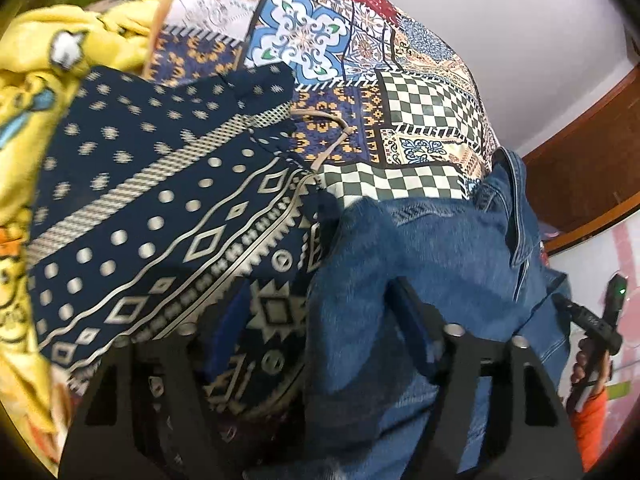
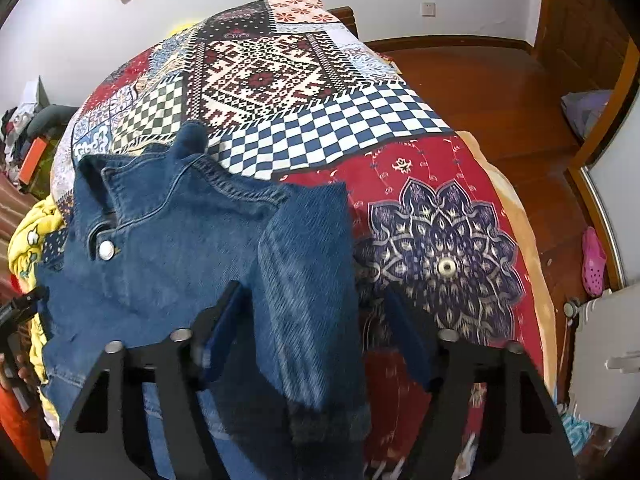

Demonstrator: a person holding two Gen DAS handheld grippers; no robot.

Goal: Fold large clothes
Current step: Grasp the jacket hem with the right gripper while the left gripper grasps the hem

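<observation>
Looking along the left gripper, its jaws are spread wide over the blue denim jacket, which lies on the bright patchwork bed cover beside a navy cloth with cream dots — nothing is pinched. The right view shows the right gripper spread too, with the jacket's sleeve between its jaws. To fold well, I think each should pinch an edge, then lift together. No words can be read.
</observation>
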